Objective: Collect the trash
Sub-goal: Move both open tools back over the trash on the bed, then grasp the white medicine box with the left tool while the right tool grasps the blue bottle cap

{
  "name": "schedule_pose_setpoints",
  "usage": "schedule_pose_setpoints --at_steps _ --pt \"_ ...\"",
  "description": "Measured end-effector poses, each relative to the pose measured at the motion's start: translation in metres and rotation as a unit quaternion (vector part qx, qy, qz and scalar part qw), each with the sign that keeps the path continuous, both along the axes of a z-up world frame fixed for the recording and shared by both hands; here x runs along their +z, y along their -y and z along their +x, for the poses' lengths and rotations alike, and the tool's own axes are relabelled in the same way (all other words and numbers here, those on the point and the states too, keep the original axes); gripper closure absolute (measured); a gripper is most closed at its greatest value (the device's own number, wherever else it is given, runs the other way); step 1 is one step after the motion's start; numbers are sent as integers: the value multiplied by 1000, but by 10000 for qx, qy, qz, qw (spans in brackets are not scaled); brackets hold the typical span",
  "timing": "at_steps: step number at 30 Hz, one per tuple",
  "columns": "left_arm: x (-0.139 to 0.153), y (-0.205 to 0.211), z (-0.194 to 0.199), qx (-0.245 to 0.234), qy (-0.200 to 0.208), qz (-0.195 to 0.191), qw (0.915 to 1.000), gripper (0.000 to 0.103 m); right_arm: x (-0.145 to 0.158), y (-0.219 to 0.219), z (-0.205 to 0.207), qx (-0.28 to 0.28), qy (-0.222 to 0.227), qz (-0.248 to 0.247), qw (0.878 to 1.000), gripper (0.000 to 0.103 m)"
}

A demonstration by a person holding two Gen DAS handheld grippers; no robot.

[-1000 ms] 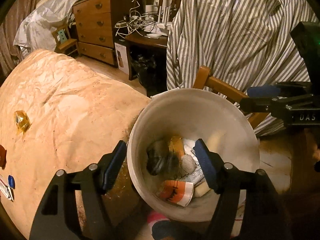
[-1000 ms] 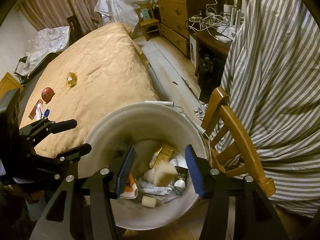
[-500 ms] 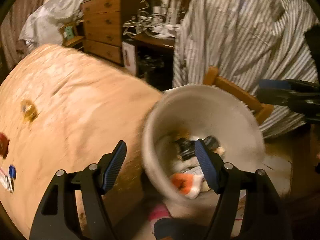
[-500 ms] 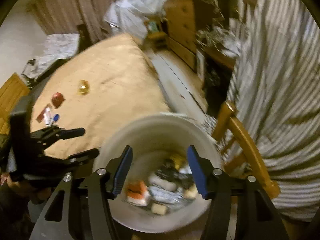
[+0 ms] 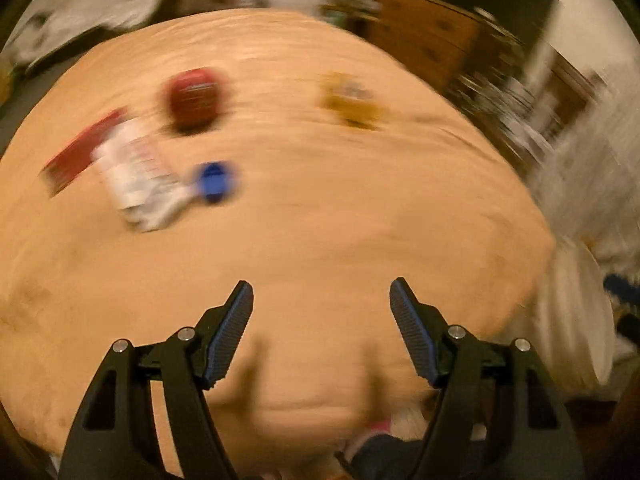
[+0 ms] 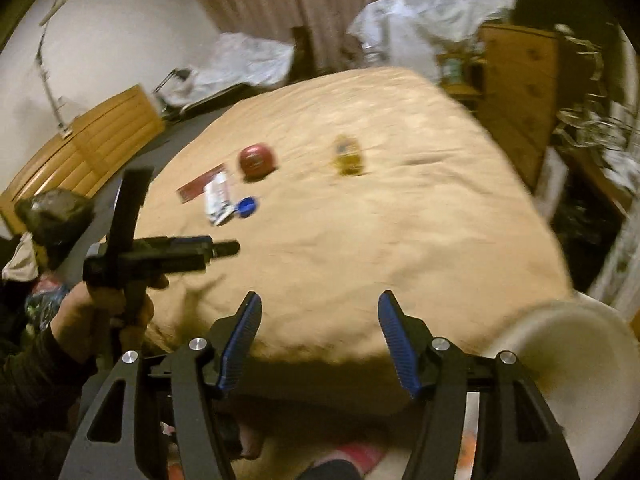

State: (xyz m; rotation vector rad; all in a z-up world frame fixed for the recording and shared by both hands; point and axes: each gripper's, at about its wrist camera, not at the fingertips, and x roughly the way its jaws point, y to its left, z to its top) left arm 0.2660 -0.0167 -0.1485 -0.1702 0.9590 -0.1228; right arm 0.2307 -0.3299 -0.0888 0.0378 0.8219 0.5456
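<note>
Both cameras have swung off the bucket and onto the bed since half a second ago; that suggests a drop is done and the next pick begins.

Left wrist view, badly blurred: the left gripper (image 5: 321,300) hangs over the bed (image 5: 340,240) with fingers wide and empty. At about 11 o'clock lie a white packet (image 5: 134,176) on a red card (image 5: 78,152), with a blue cap (image 5: 214,181) touching the packet. The packet's long axis runs from 11 to 5 o'clock. A red lid (image 5: 194,100) sits beyond them, and a yellow wrapper (image 5: 352,104) near 12.

Right wrist view: the right gripper (image 6: 320,320) is also wide and empty. The same trash sits at 11 o'clock: packet (image 6: 217,196), card (image 6: 198,189), cap (image 6: 247,206), lid (image 6: 257,161); wrapper (image 6: 347,156) at 12. The left gripper shows at 9 o'clock, pointing toward the cap. The bucket (image 6: 580,360) stands at 4 o'clock, beside the bed.
</note>
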Motion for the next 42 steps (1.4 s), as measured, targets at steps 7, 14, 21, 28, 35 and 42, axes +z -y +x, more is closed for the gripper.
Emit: schedule_pose_setpoints --at_steps 7,14,21,28,35,42 --pt "-7 -103 25 1428 26 -195 9896 22 -36 -84 36 404 -389 25 9984 41" --pt "-14 -131 86 1899 -151 -301 9812 17 -53 -119 72 594 -504 -83 9969 40" --pt "-29 -133 115 1931 -330 89 9806 16 -82 -175 117 925 -537 -176 9941 40" --pt "-29 -140 109 1595 -219 449 9859 37 -101 -220 148 1136 -410 -307 9922 40" --pt "-26 -156 87 381 -517 770 9950 42 -107 -249 176 1340 -216 -479 9896 41" --pt "-26 -175 77 588 -543 826 9934 34 -110 -281 197 1492 -79 -712 9862 41"
